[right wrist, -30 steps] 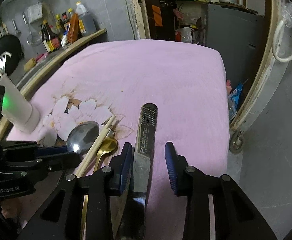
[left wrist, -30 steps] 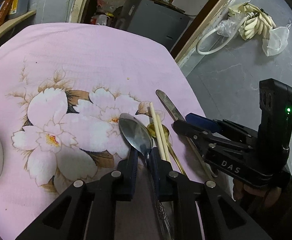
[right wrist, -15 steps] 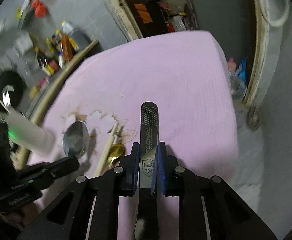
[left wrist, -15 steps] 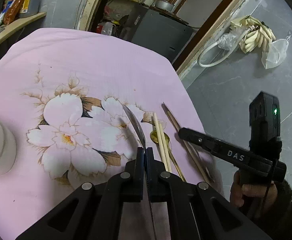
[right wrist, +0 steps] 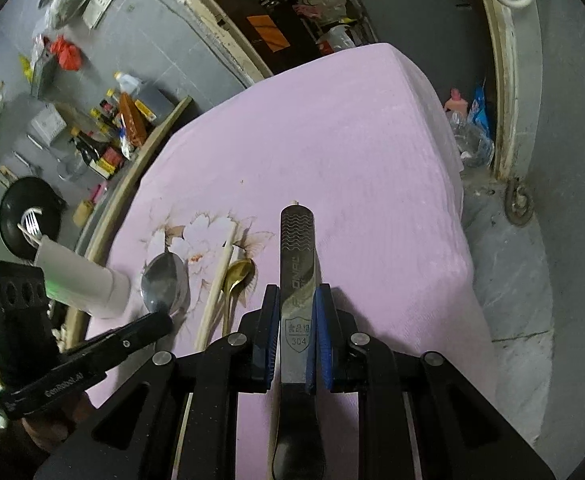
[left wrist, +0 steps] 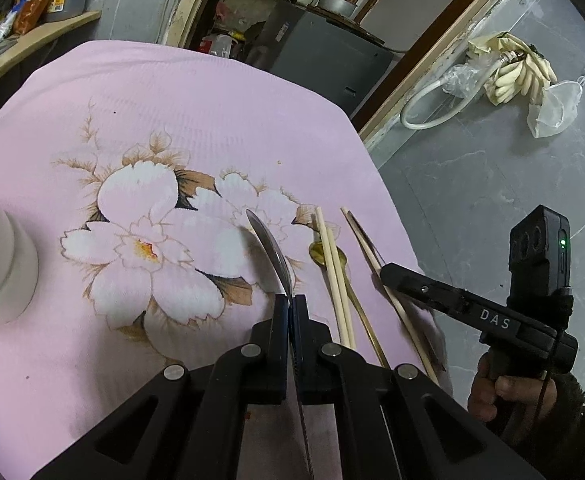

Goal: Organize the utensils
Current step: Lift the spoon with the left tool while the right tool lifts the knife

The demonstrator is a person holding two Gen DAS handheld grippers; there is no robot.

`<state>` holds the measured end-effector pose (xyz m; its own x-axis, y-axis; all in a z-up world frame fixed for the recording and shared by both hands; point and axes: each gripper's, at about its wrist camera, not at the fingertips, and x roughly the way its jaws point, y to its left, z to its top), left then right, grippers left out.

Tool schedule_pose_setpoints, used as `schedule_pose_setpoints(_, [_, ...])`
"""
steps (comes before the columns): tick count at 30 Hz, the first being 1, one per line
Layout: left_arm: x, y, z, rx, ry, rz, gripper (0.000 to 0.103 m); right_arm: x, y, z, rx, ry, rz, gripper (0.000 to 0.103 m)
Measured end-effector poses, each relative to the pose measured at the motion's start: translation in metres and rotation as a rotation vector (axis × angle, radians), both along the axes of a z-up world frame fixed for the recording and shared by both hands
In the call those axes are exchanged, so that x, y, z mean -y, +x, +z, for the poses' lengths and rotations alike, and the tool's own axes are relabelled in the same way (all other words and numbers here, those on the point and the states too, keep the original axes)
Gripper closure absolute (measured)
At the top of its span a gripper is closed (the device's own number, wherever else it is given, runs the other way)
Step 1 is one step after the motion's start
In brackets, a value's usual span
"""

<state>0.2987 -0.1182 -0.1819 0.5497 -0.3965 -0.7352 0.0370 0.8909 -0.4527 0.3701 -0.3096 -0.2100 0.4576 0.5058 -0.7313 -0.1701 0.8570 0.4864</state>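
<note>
My left gripper (left wrist: 290, 300) is shut on the neck of a steel spoon (left wrist: 271, 254), whose bowl stands on edge over the flowered pink cloth (left wrist: 172, 128). In the right wrist view the same spoon (right wrist: 163, 282) sticks out of the left gripper (right wrist: 160, 320). My right gripper (right wrist: 296, 294) is shut on a flat steel utensil handle (right wrist: 297, 248) that points away over the cloth (right wrist: 332, 140). In the left wrist view that gripper (left wrist: 388, 272) shows side-on. A pair of chopsticks (left wrist: 334, 276) and a gold spoon (left wrist: 319, 254) lie between the grippers.
A lone chopstick (left wrist: 366, 256) runs under the right gripper's tip. A white holder (right wrist: 80, 278) with a fork (right wrist: 32, 224) stands at the cloth's left. The cloth's right edge (left wrist: 392, 200) drops to a grey floor. A hand (left wrist: 500, 392) holds the right gripper.
Both grippers have closed: the left on the steel spoon, the right on the flat handle. The spoon's bowl has turned from flat to edge-on. The right wrist has rolled.
</note>
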Motion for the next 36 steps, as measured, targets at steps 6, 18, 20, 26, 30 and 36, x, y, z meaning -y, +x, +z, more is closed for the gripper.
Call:
schedule_pose_setpoints(6, [0.001,0.0,0.004,0.004,-0.001,-0.008,0.1,-0.005,0.0,0.005,-0.029,-0.087,0.044,0.087])
schedule_pose_setpoints(18, [-0.006,-0.002,-0.001,-0.015,-0.013,0.01,0.1,-0.018,0.001,0.007,-0.045,-0.111,0.106,0.087])
schedule_pose_setpoints(20, [-0.007,-0.003,-0.001,-0.016,-0.015,0.011,0.1,-0.02,-0.001,0.01,-0.036,-0.13,0.113,0.088])
schedule_pose_setpoints(26, [-0.009,-0.005,0.0,-0.015,-0.019,0.009,0.1,-0.013,-0.012,0.017,-0.024,-0.16,0.088,0.089])
schedule_pose_setpoints(30, [-0.009,-0.006,0.0,-0.019,-0.022,-0.003,0.1,-0.006,-0.022,0.019,-0.022,-0.161,0.078,0.089])
schedule_pose_setpoints(36, [-0.005,-0.013,0.006,0.008,-0.032,-0.051,0.1,-0.005,-0.036,0.019,-0.007,-0.129,0.064,0.089])
